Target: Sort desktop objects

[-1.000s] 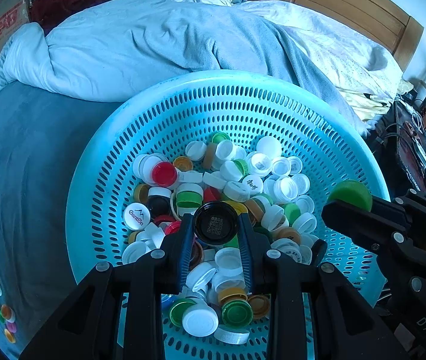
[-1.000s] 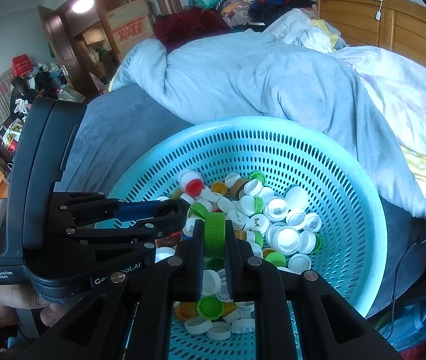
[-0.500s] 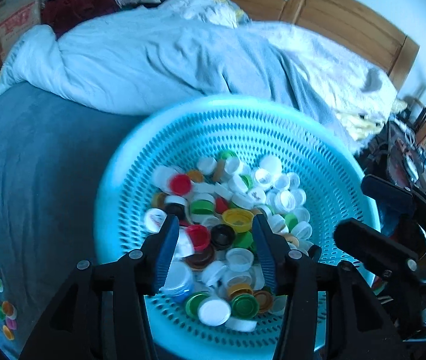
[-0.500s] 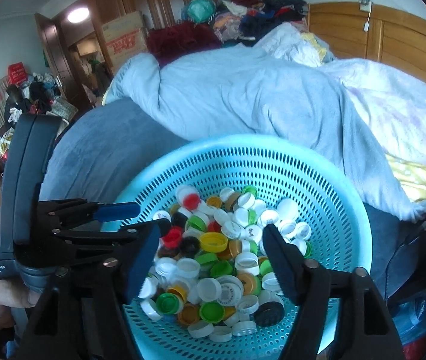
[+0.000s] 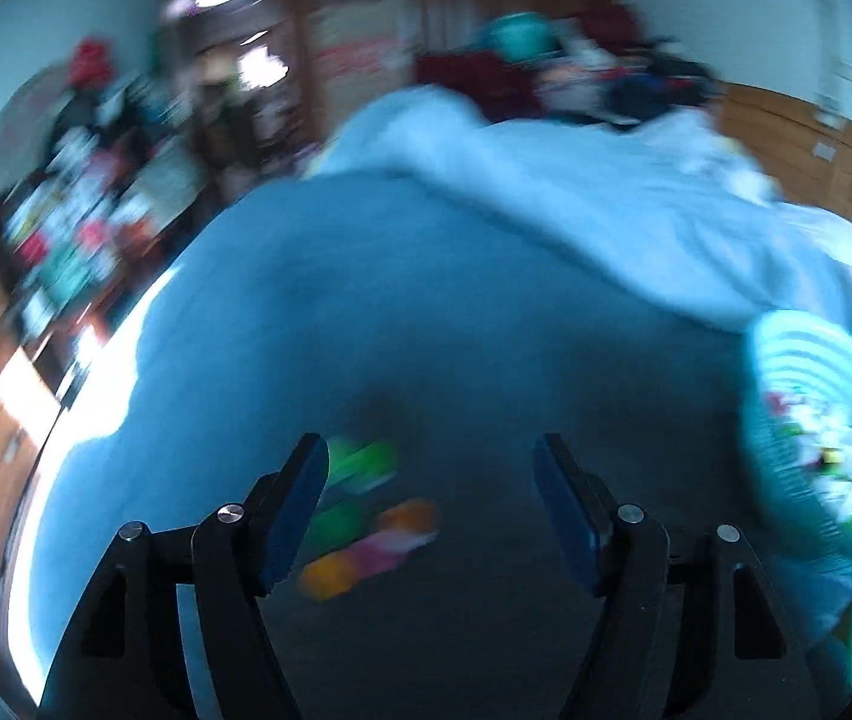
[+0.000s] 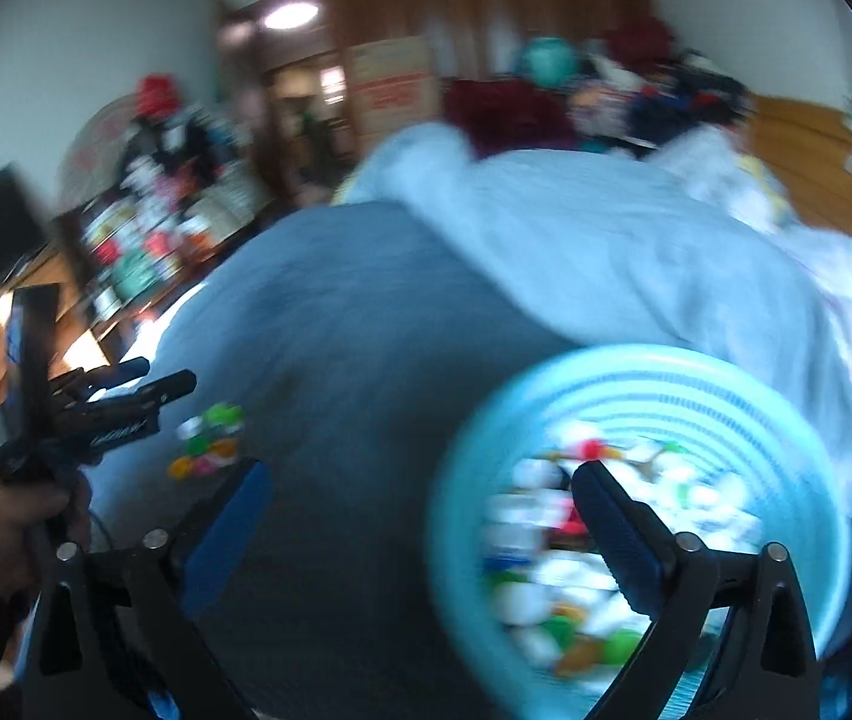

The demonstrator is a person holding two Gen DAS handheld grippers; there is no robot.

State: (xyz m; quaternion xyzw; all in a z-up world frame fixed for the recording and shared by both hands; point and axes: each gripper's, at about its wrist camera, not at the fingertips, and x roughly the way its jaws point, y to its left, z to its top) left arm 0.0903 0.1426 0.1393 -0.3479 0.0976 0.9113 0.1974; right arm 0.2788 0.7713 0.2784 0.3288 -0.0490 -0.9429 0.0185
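Honestly both views are smeared, but biggest first: the bed (image 5: 426, 330) fills everything, the turquoise basket (image 6: 468, 450) of mixed bottle caps (image 6: 546, 570) sits dead ahead of my right gripper (image 6: 420, 516), far right of the left one. So the little sorted pile of caps (image 5: 366, 516) lies just ahead-left of my left gripper (image 5: 431, 510), clearly the nearer one. Both grippers are spread wide and empty; only the right view shows basket contents properly.
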